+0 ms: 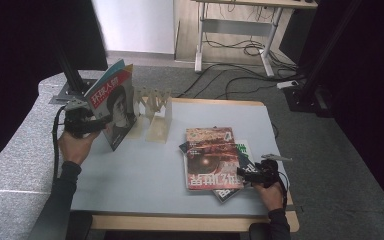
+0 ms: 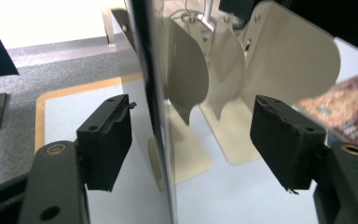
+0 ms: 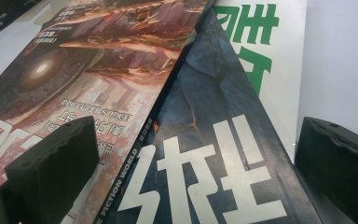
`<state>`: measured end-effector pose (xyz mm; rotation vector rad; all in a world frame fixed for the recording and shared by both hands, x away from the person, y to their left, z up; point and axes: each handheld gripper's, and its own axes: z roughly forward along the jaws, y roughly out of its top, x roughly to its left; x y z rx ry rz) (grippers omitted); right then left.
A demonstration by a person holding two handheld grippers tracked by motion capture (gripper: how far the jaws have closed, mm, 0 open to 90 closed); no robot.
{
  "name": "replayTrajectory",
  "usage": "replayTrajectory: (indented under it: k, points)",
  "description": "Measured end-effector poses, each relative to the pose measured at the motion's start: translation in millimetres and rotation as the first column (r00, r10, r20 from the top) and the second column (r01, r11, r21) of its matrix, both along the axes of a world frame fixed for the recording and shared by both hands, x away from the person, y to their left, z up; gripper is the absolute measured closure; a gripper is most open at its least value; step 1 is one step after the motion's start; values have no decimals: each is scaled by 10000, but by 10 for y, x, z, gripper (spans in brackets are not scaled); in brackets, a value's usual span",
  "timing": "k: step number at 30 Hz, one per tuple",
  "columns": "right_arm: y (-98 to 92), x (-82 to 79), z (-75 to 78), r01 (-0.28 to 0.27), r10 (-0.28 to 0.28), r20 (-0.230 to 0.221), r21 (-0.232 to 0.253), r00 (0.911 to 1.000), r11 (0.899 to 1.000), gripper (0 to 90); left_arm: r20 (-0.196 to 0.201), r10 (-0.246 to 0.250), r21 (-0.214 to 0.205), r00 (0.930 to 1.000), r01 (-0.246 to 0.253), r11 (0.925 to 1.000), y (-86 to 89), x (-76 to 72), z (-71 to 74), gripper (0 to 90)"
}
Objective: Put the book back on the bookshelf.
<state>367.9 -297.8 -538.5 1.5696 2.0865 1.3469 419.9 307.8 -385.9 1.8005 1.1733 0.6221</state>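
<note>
Standing a magazine point(image 1: 114, 102) against the rack point(image 1: 156, 114) at upper left of the high view, the left gripper point(image 1: 99, 124) has its jaws apart, magazine between, untouched. The right gripper point(image 1: 247, 175) hovers wide over the stack point(image 1: 211, 157) at lower right. Next: withdraw left without tipping it.

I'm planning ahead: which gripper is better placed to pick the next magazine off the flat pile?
Right. The right gripper sits open at the pile's edge, over the dark magazine. The left gripper is across the table, open around the upright magazine by the rack.
</note>
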Motion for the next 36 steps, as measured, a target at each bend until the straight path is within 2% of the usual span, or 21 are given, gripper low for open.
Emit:
replayTrajectory:
  k: [9,13,19,23,25,27,30,36]
  points:
    - [0,0,-1,2,-2,9,2,10000,10000,0,24,-320,143,9995,320,9994,-8,-164,-80,194]
    - [0,0,-1,3,-3,13,2,10000,10000,0,-424,-480,72,9979,483,9988,-45,-242,-119,194]
    - [-1,-2,0,-6,6,9,-17,10000,10000,0,-522,-928,156,9943,938,9955,-147,-419,-229,154]
    - [-1,-2,0,-4,4,8,-12,10000,10000,0,-688,-1207,-54,9903,1206,9927,-191,-505,-309,142]
    - [-1,-2,0,-6,6,6,-13,10000,10000,0,-794,-1410,-12,9868,1414,9900,-208,-531,-341,128]
    - [-1,-2,0,-5,5,10,-12,10000,10000,0,-818,-1516,29,9851,1523,9883,-241,-563,-378,108]
    - [-1,-2,0,-4,4,10,-10,10000,10000,0,-842,-1757,-186,9808,1748,9844,-276,-593,-423,92]
    - [-2,-2,0,-7,7,10,-11,10000,10000,0,-869,-2215,-358,9713,2191,9750,-384,-627,-532,25]
